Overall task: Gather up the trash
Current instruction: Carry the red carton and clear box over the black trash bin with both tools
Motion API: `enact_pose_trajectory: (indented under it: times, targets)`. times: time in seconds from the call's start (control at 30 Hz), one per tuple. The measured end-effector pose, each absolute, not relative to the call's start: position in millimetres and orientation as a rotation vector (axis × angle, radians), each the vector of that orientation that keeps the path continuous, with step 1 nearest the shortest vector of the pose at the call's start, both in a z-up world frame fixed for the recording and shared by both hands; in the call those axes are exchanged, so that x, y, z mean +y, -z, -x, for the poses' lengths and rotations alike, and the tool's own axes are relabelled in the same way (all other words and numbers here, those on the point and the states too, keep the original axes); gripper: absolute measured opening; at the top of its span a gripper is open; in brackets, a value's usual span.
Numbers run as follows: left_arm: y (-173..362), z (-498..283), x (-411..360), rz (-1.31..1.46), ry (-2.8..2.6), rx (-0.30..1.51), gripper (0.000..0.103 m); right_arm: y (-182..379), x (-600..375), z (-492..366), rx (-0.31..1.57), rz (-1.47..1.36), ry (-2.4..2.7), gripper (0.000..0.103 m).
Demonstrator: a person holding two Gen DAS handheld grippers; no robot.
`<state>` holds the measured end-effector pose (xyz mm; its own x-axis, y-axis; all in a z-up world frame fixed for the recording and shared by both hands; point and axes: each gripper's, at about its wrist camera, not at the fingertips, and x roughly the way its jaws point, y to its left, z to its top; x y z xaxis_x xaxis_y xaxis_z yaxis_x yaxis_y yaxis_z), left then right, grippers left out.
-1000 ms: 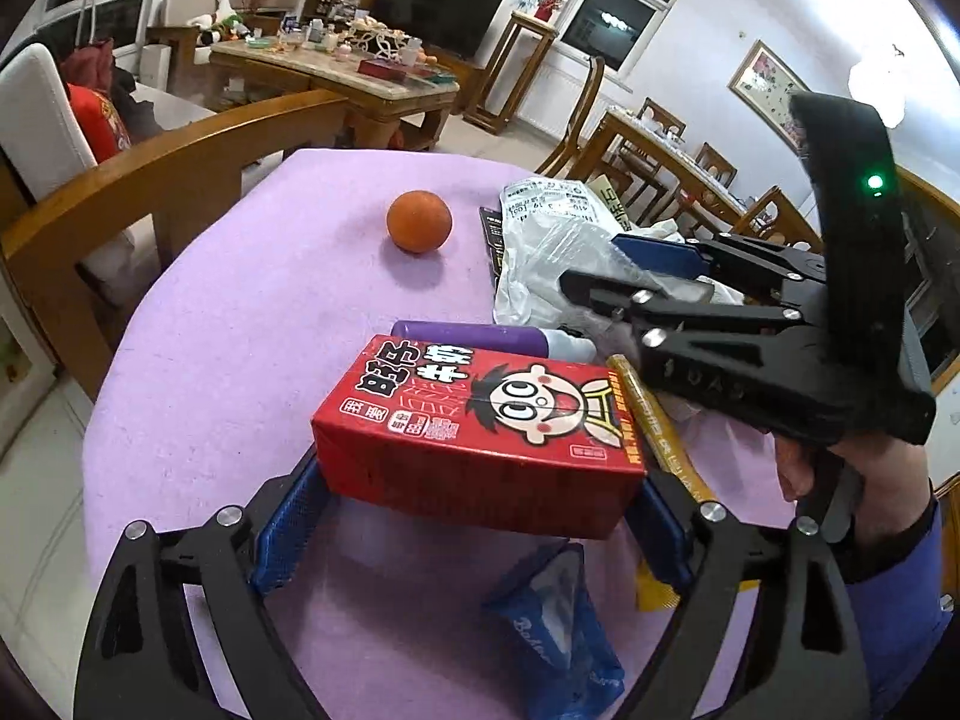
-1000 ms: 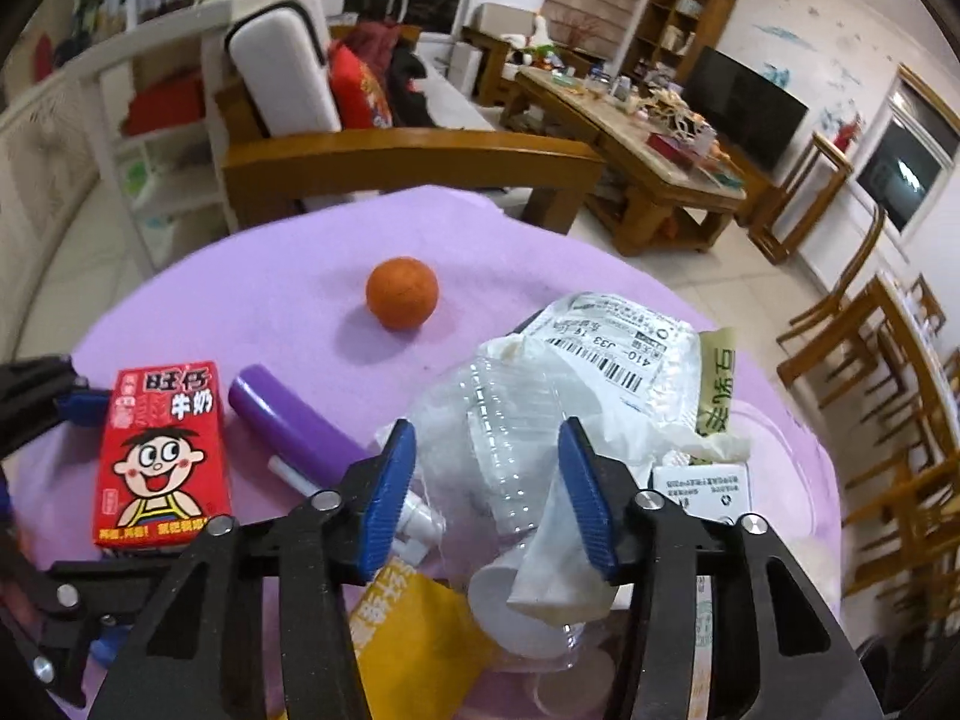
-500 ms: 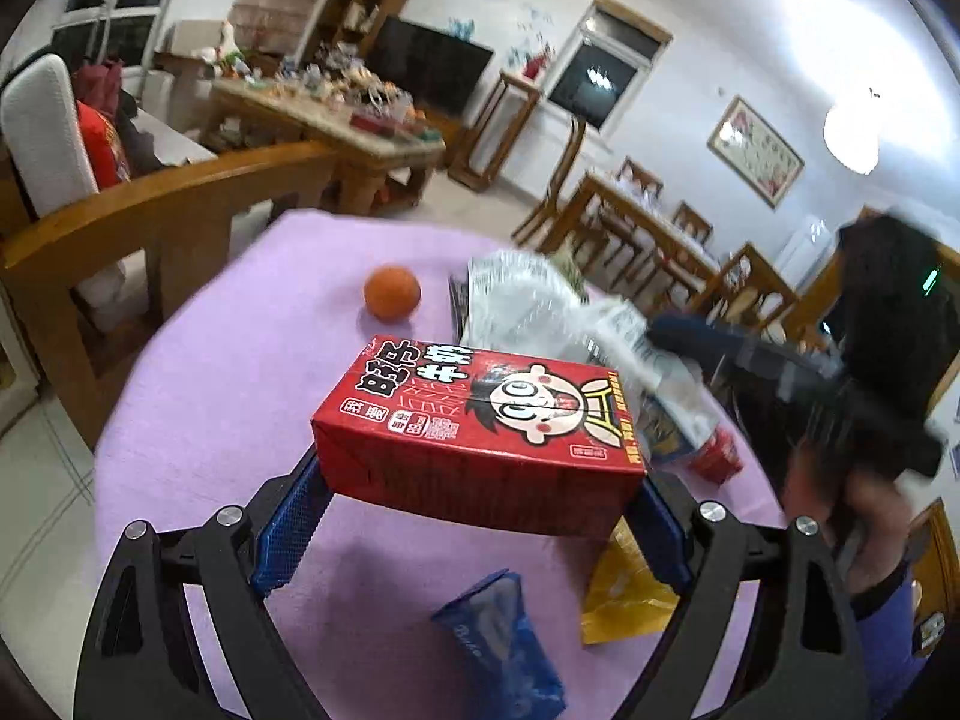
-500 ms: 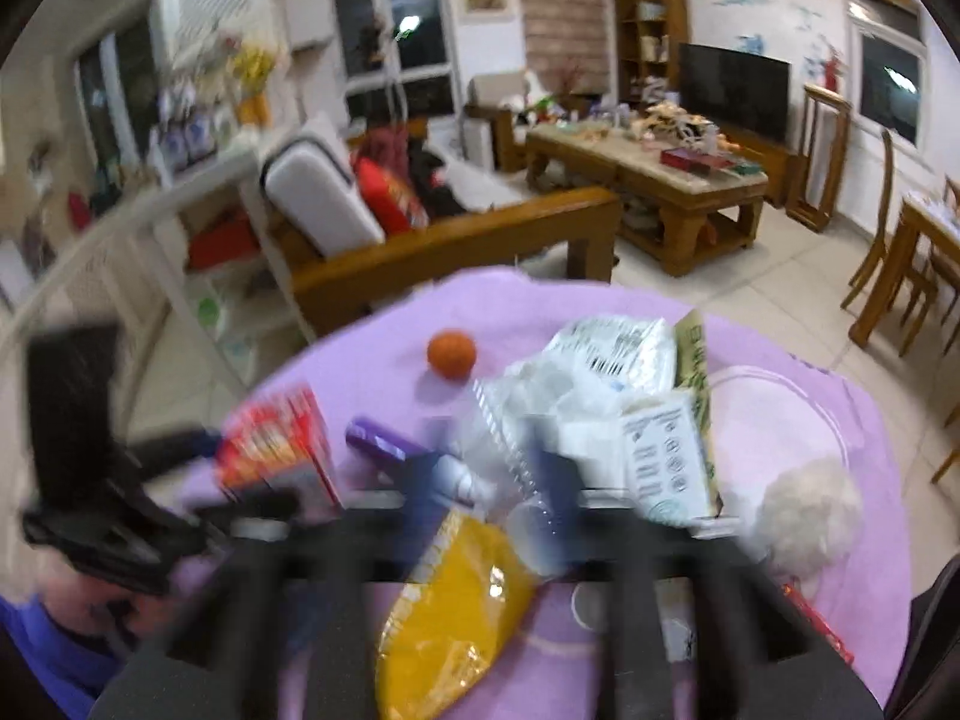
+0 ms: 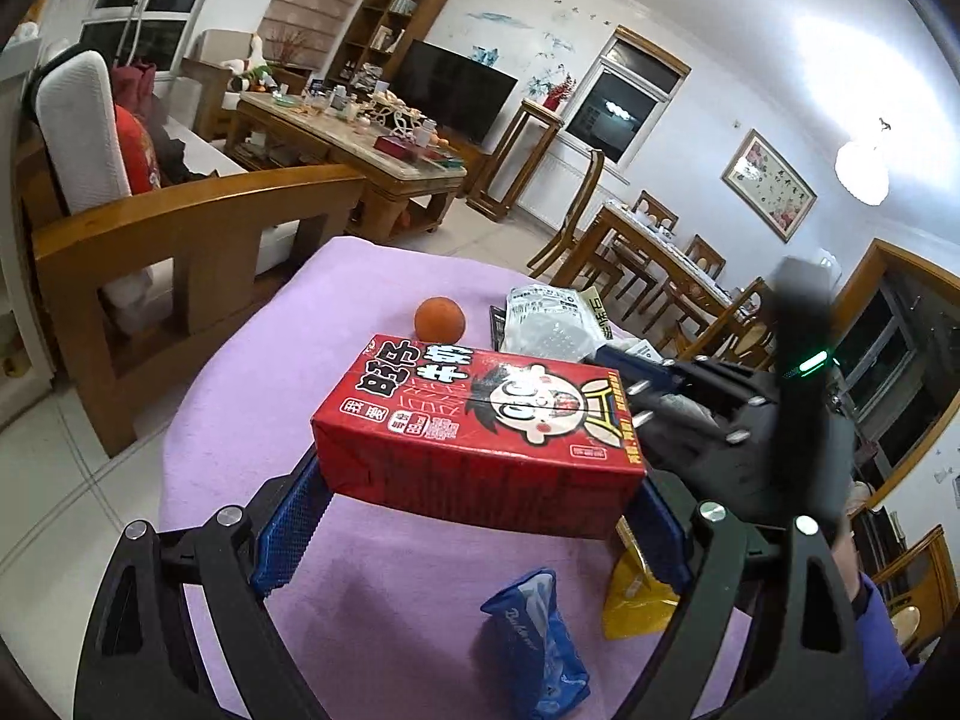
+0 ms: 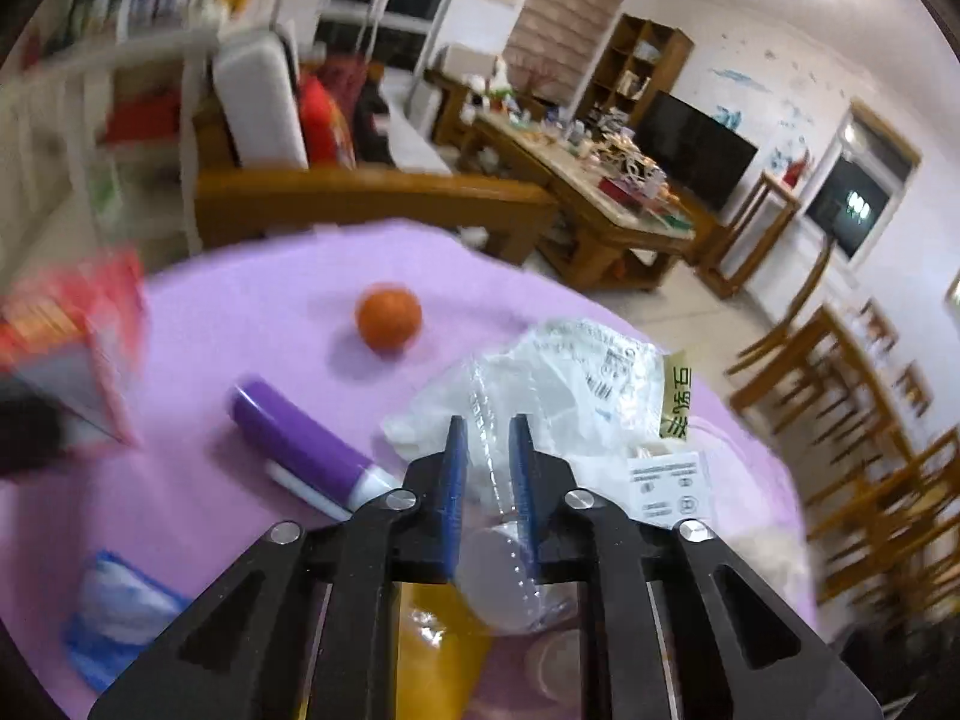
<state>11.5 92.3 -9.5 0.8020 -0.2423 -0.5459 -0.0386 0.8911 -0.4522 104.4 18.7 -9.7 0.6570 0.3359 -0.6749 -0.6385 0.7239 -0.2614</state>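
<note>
While pinched, clear crushed plastic cup (image 6: 489, 516), seemingly flattened.

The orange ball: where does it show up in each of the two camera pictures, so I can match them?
Left wrist view: the orange ball sits mid-frame on the purple cloth, just beyond the red carton.
Right wrist view: upper middle, left of the white plastic pile and beyond the purple tube.
Shared landmark: the black TV on the far wall.
</note>
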Motion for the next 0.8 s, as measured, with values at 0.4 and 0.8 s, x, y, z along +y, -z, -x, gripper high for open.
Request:
enact_pose_trajectory:
  times: [0.4, 0.8]
  targets:
    - [-3, -5, 78, 0.441, 0.141, 0.594, 0.088, -37, -29, -97, 0.677, 0.25, -0.742, 0.057]
    - [6, -4, 107, 0.475, 0.1, 0.592, 0.088, 49, 68, -114, 0.669, 0.793, -0.412, 0.046]
